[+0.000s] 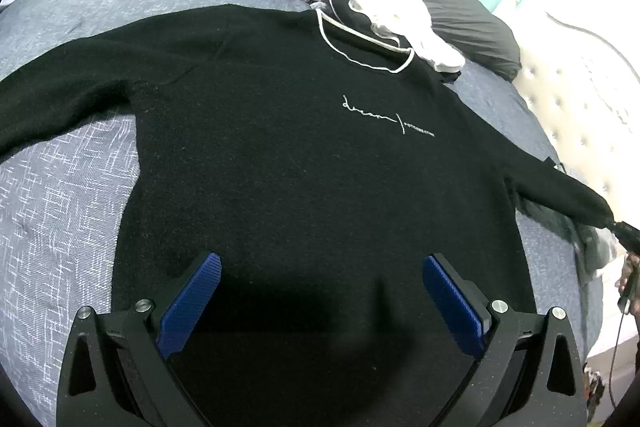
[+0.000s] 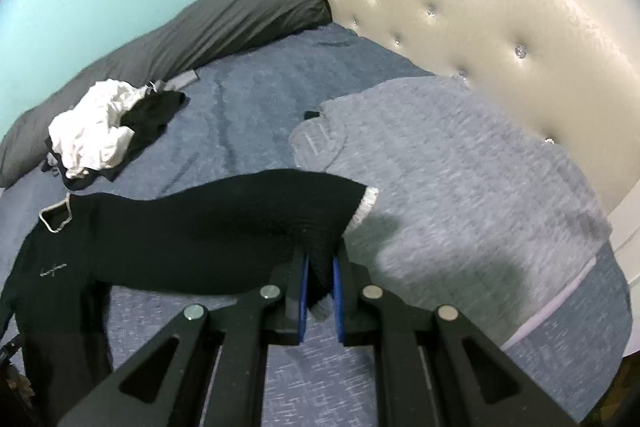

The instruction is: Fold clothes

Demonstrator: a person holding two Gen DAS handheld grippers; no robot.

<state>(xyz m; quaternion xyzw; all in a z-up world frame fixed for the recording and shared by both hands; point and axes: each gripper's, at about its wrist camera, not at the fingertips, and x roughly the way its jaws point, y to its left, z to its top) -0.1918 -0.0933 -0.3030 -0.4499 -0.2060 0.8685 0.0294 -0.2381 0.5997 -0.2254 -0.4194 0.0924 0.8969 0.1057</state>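
Sweater, black, spread chest-up across the bed. My right gripper is closed on its sleeve near the white cuff, raising it to fold inward; my left gripper hovers wide apart, empty, over the hem. Unfolded clothes wait by the far-edge pillow.

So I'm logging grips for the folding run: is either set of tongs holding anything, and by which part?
The right tongs grip the black sweater by a sleeve, near its cuff. The left tongs are open over the sweater's body, holding nothing.
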